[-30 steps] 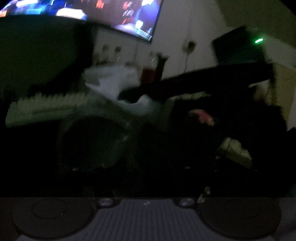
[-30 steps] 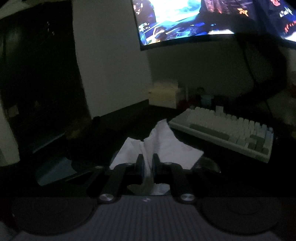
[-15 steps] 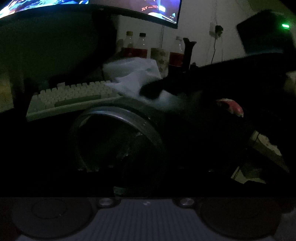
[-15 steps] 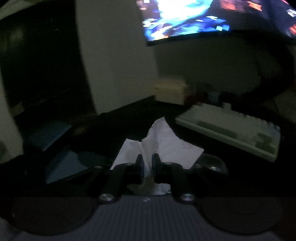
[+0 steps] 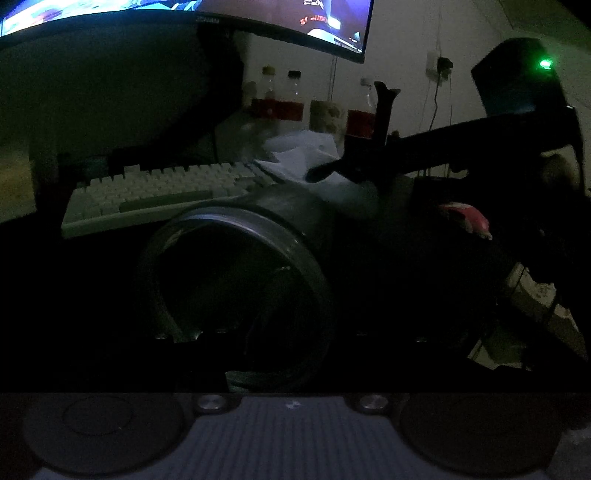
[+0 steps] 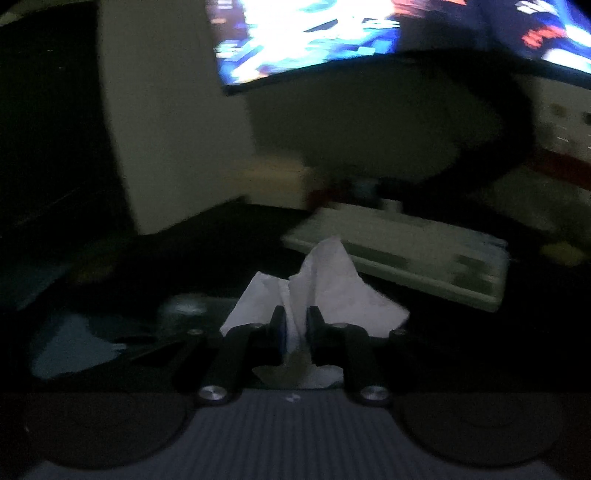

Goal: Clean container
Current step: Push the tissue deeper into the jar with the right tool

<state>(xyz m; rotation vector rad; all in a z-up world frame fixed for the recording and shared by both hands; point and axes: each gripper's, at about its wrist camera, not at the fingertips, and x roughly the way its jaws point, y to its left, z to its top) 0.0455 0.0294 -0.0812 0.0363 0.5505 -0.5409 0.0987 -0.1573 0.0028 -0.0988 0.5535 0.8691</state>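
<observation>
Now right claw [image 6: 294,325], opening, pinches tissue [image 6: 328,288].

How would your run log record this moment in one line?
right gripper: shut on tissue | container: mouth toward left camera, unwiped side unclear

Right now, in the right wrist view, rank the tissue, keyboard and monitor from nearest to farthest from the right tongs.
1. Tissue: between the right tongs' opening jaws.
2. Keyboard: beyond it, to the right.
3. Monitor: farthest, high at the back.
</observation>
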